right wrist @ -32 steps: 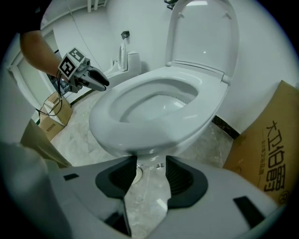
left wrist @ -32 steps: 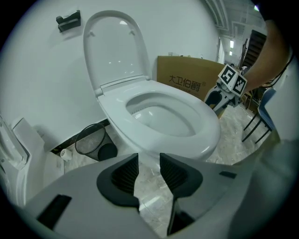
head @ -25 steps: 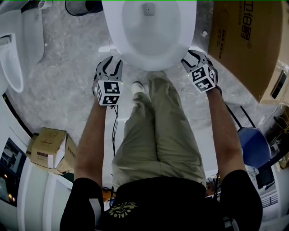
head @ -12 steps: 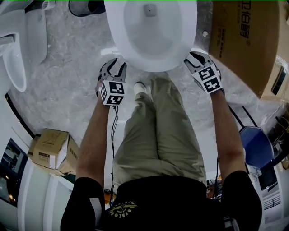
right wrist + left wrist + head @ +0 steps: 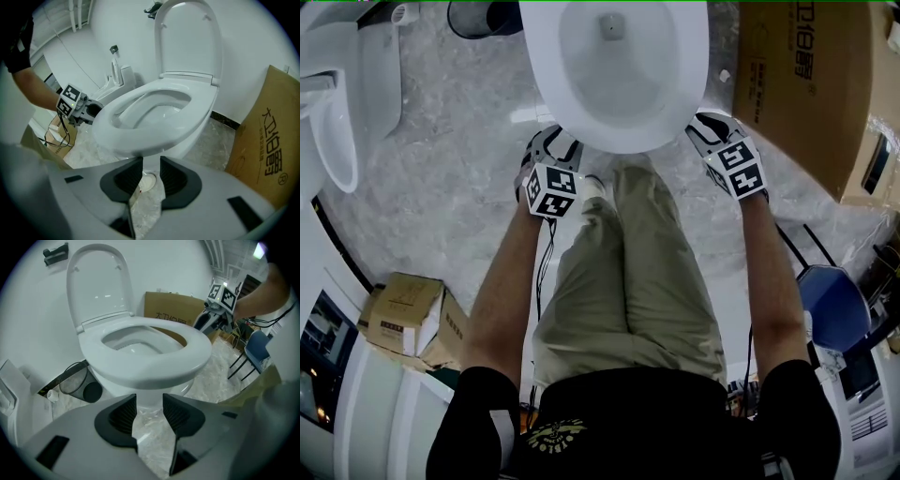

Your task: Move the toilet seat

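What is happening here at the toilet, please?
A person stands before a toilet with a gripper in each hand. The left gripper and the right gripper are at either side of the front of the toilet seat, near its rim. The seat is down, the lid up. The left jaws have just been opening, the right jaws closing; nothing is between either pair, so the seat is not gripped yet.

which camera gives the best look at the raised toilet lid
The left gripper view: the lid stands upright there, whole, from hinge to top edge. The right gripper view shows it too, but its top meets the picture's edge. The head view shows only the seat and bowl, not the lid.
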A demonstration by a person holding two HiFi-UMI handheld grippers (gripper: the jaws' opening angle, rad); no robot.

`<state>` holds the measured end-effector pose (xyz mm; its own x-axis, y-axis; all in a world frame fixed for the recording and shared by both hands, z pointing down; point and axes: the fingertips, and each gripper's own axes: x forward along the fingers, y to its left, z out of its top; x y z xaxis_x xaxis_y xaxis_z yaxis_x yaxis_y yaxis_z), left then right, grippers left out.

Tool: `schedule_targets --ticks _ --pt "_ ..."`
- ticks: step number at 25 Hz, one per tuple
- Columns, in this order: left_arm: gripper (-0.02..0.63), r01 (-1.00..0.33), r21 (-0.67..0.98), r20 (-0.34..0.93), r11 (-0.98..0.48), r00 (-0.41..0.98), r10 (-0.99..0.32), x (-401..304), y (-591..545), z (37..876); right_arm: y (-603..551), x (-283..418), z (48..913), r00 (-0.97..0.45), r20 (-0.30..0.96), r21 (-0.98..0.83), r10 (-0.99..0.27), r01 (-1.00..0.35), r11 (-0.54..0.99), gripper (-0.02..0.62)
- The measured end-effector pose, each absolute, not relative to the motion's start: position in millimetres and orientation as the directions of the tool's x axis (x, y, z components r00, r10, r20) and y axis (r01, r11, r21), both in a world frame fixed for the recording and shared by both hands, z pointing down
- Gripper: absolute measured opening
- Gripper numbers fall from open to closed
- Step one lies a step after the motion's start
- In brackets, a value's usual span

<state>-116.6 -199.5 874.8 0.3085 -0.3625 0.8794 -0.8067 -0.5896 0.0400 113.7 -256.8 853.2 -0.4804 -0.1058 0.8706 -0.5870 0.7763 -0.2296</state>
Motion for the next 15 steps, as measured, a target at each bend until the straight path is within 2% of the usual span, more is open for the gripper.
schedule_targets --ticks 7,15 --pt "0.165 -0.837 0.057 0.858 -0.544 0.319 -0.401 -111 -207 857 -255 110 844 -0.487 0.867 -0.233 -0.106 -0.584 0.778 0.109" --pt "0.153 -0.864 0.026 0.833 -0.503 0.297 -0.467 -114 -216 830 -260 109 818 -0.511 0.851 -0.244 -0.123 -0.592 0.768 0.106"
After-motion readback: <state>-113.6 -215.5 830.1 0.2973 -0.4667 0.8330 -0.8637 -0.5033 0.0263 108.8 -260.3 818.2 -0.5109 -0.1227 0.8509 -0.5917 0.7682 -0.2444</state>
